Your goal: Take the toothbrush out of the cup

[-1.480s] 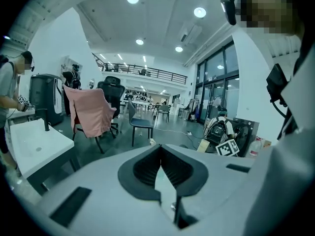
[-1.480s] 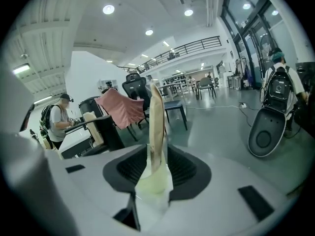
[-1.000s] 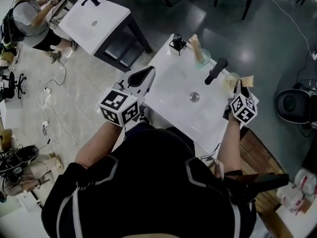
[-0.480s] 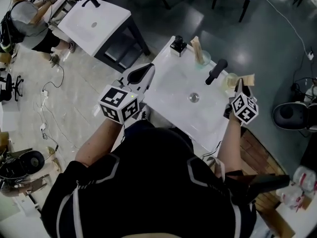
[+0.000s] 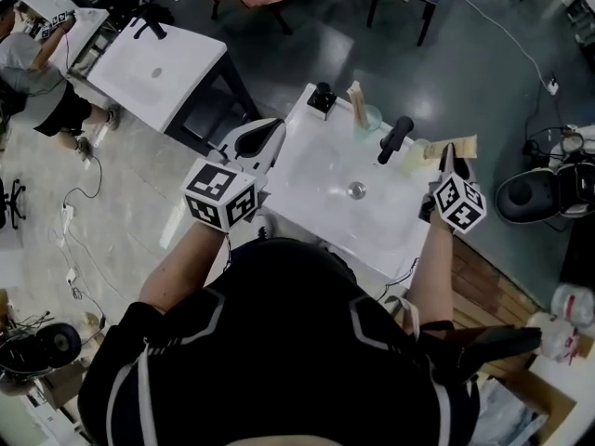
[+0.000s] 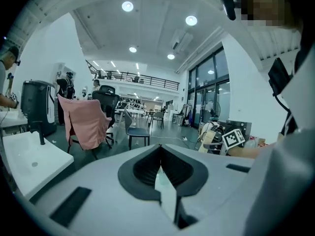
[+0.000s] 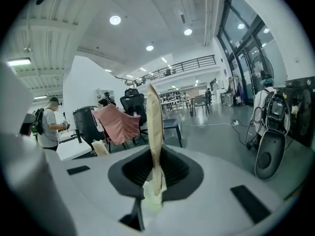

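Note:
My right gripper [image 5: 447, 163] is shut on a flat beige toothbrush [image 5: 458, 146], held just right of a clear cup [image 5: 418, 152] on the back right of the white sink table [image 5: 316, 170]. In the right gripper view the toothbrush [image 7: 153, 132] stands up out of the closed jaws of the right gripper [image 7: 155, 170]. My left gripper [image 5: 257, 143] hangs shut and empty over the sink table's left edge; in the left gripper view the left gripper [image 6: 160, 156] has its jaws pressed together. A second cup [image 5: 369, 117] at the back holds another beige toothbrush [image 5: 355, 101].
A black faucet [image 5: 391, 137] stands between the two cups, with the drain [image 5: 356, 190] in front of it. A small black object [image 5: 322, 97] sits at the back left corner. Another white sink table [image 5: 153, 68] stands to the left, where a person [image 5: 37, 82] works. Chairs stand beyond.
My right gripper has lifted with the toothbrush in it, and the left gripper has risen a little. The head view has shifted, so the sink table sits further left in it.

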Tool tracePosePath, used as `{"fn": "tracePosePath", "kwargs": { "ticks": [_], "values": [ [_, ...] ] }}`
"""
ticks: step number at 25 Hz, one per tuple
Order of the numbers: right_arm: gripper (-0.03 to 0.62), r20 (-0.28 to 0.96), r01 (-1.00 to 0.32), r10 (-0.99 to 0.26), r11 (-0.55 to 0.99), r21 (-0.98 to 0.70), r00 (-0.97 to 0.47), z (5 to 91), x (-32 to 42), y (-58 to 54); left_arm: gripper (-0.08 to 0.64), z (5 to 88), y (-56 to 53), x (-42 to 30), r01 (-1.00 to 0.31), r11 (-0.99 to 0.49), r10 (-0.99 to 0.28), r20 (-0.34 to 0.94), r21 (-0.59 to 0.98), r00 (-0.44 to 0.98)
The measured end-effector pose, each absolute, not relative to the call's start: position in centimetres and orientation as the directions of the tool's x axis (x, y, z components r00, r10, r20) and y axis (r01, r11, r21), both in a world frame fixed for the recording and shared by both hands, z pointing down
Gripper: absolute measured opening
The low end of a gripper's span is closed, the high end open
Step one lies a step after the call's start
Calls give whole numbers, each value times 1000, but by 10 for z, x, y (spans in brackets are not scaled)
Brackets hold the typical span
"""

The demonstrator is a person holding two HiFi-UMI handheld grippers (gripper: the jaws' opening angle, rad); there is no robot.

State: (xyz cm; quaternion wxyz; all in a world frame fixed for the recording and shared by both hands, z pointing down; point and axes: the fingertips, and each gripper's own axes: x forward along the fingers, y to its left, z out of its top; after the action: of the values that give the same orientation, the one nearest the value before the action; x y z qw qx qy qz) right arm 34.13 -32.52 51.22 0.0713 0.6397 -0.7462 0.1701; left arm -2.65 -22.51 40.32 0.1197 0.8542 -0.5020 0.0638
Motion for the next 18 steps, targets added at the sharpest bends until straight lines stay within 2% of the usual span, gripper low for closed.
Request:
{"fn": "tracePosePath", "kwargs": {
  "ticks": [18],
  "values": [
    [46,156,-987,-977,134,-86,-147,362,294,-266,5,377,-267,-22,-742,-644,-731,135,186,669]
  ]
}}
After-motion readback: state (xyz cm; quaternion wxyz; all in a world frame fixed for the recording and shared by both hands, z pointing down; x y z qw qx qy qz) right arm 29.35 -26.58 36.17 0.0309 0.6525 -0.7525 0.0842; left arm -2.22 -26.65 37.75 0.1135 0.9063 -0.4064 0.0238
